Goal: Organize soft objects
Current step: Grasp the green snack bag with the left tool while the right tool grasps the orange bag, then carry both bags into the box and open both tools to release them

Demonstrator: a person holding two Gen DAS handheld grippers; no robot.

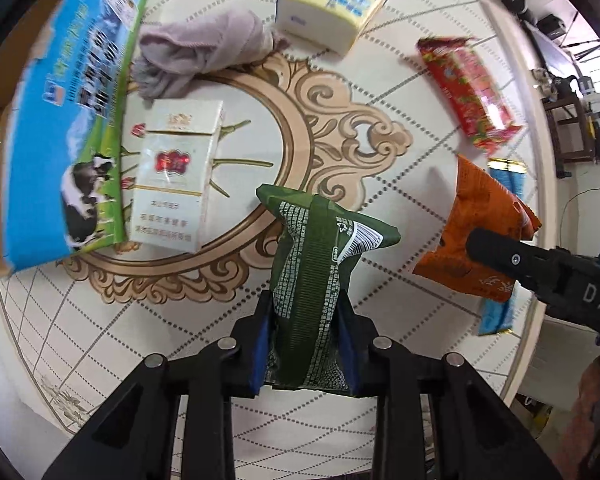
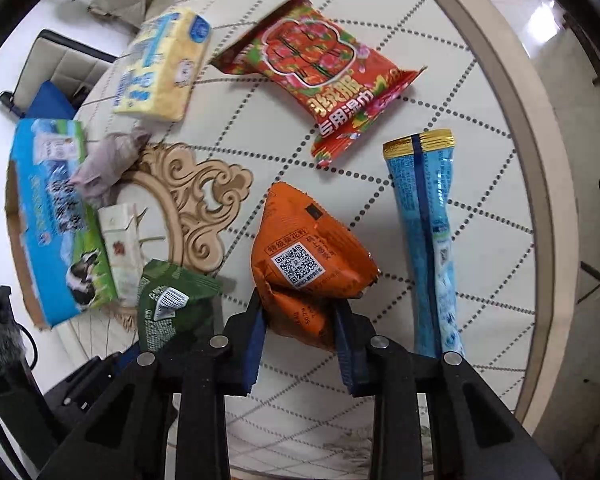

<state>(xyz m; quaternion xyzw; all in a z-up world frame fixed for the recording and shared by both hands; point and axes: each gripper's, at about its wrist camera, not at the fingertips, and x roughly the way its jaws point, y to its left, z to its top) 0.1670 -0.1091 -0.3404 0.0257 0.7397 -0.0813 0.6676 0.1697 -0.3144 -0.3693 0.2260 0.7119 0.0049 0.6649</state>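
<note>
My left gripper (image 1: pixel 305 336) is shut on a green snack packet (image 1: pixel 312 276), held above the round table; the packet also shows in the right wrist view (image 2: pixel 172 304). My right gripper (image 2: pixel 300 336) is shut on an orange snack packet (image 2: pixel 304 256), seen in the left wrist view (image 1: pixel 476 232) with the right gripper's finger across it. A red wet-wipe pack (image 2: pixel 320 68), a yellow tissue pack (image 2: pixel 160 72), a crumpled grey cloth (image 1: pixel 204 52) and a long blue tube pack (image 2: pixel 428 232) lie on the table.
A blue-green milk carton box (image 1: pixel 68 120) stands open at the table's left. A white cigarette pack (image 1: pixel 176 176) lies beside it. The table (image 2: pixel 496 92) has a beige rim; chairs and floor lie beyond it.
</note>
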